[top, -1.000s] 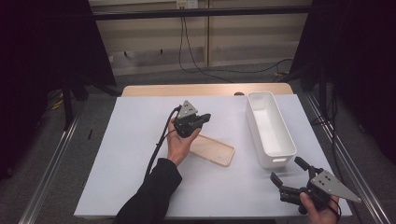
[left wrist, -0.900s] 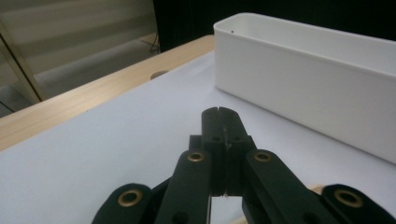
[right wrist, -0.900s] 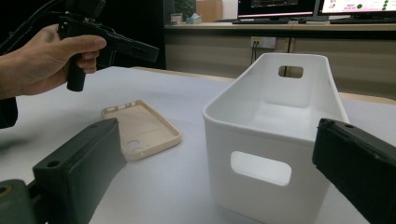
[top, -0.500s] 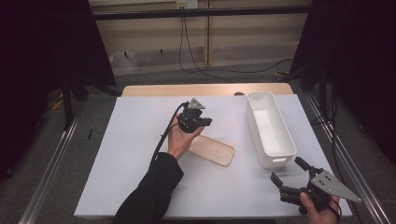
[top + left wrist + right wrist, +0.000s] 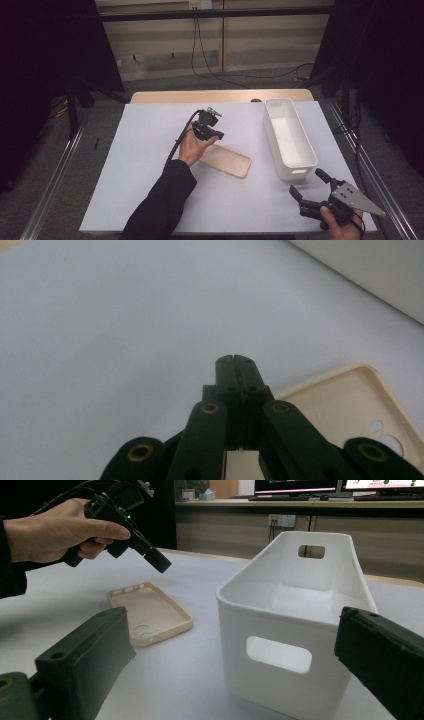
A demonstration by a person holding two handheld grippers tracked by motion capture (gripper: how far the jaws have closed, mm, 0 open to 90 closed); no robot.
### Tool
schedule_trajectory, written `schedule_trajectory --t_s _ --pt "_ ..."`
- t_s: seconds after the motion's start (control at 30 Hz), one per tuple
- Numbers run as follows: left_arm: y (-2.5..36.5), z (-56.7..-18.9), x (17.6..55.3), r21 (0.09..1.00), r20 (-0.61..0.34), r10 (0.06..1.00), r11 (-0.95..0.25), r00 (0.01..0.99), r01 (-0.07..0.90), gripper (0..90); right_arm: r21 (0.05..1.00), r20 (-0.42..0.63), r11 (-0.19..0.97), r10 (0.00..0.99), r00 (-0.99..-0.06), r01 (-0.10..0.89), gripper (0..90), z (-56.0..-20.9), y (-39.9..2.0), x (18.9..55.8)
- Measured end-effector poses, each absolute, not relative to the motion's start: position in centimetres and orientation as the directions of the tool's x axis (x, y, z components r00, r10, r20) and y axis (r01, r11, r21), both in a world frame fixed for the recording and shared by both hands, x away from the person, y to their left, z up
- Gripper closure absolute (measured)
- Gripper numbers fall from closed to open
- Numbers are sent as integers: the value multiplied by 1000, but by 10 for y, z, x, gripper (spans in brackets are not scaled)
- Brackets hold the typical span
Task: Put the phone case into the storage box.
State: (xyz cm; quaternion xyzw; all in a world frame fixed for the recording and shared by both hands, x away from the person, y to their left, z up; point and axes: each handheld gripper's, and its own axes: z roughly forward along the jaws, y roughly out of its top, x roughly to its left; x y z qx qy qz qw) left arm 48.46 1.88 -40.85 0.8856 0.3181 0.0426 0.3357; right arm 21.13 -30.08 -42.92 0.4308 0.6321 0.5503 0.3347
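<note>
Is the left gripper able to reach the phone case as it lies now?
Probably yes: the left gripper hangs just above the phone case, nothing between them, but its jaws are shut and must open first.

Looks like a lab or office test room: table (image 5: 150, 150) under a white sheet between black curtains (image 5: 45, 60), loose cables (image 5: 210, 60) and a wall socket (image 5: 198, 4) at the top, monitors (image 5: 295, 485) on a desk upper right.
</note>
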Motion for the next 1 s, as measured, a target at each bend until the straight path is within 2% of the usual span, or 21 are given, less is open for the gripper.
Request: schedule_trajectory --t_s 0.27,0.83,1.0 --pt "15 -419 491 562 -145 644 -571 751 599 900 984 54 22 912 -407 179 9 -429 -301 211" --pt "17 -428 494 505 -94 649 -623 755 598 900 984 55 21 911 -409 179 9 -429 -300 211" --pt "19 -430 496 499 -106 648 -621 754 604 900 983 56 20 911 -409 180 9 -429 -300 211"
